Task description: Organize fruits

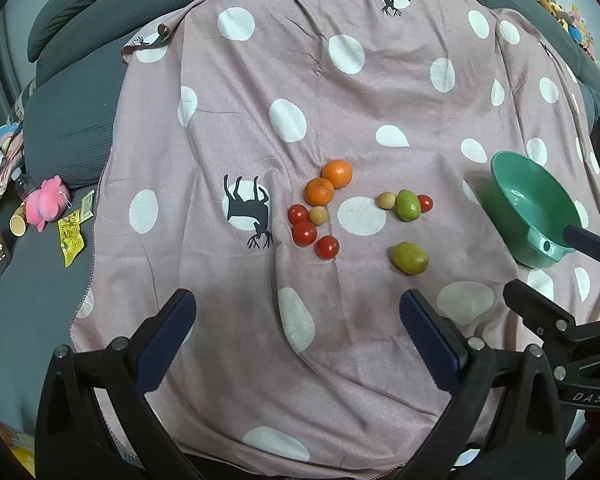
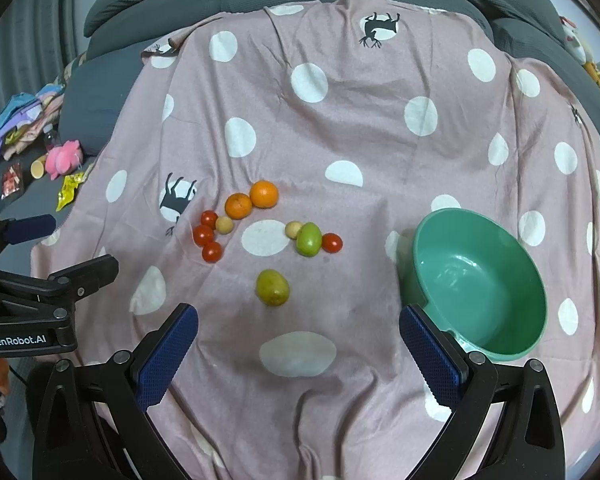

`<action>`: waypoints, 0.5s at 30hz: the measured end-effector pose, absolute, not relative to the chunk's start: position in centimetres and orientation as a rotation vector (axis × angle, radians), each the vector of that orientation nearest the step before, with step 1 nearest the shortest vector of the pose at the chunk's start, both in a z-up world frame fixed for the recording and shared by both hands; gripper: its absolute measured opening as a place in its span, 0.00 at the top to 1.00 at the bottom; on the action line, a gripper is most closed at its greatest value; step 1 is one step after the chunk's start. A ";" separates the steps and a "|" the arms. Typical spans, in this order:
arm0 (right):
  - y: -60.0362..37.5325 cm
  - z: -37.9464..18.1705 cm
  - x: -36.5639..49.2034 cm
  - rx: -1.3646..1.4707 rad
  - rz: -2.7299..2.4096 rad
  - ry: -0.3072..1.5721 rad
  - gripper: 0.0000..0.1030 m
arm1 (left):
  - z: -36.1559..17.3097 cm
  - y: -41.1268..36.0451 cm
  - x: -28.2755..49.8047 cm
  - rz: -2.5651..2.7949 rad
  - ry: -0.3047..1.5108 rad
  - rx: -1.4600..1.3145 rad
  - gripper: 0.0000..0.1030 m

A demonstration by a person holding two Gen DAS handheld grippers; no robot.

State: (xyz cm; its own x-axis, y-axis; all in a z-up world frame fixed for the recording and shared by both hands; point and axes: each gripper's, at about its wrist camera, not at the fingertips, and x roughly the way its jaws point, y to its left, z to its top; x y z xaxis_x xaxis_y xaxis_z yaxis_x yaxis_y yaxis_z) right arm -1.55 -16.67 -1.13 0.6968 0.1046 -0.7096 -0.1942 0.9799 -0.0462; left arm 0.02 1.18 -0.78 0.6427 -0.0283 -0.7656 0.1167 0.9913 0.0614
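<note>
1. Right wrist view looks down on a pink spotted blanket [image 2: 340, 128] spread over a grey sofa, with the right gripper [image 2: 299, 354] hanging above it, jaws spread wide and holding nothing
2. Just off the right-hand jaw, almost touching it, stands the green bowl [image 2: 480, 284], empty as far as I can see
3. Straight ahead of those jaws, a little toward the left one, lies the nearest fruit, a yellow-green mango [image 2: 272, 287]; it sits alone, and its long axis looks slightly slanted across the jaw line rather than along it
4. Farther ahead is a second green mango [image 2: 309, 239], touching a red tomato [image 2: 332, 242] on one side and a small tan fruit [image 2: 293, 229] on the other
5. Off past the left jaw is the other cluster: two oranges [image 2: 252, 200] and three tomatoes [image 2: 206, 236] bunched close
6. Left wrist view shows the left gripper [image 1: 298, 336] likewise wide and empty, with that cluster ahead of it
7. My guess is that the lone mango goes first, and the right gripper is the nearer one, with the bowl beside it for the drop
</note>
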 end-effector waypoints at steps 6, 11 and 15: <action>-16.5 -1.2 -1.5 -0.123 0.166 0.782 0.01 | -0.8 1.1 0.0 -0.084 0.869 0.108 0.01; -16.6 -1.1 -1.5 -0.124 0.165 0.781 0.01 | -1.0 0.9 0.0 -0.087 0.868 0.117 0.01; -16.6 -1.2 -1.4 -0.127 0.163 0.782 0.01 | -1.0 0.8 -0.1 -0.090 0.866 0.116 0.01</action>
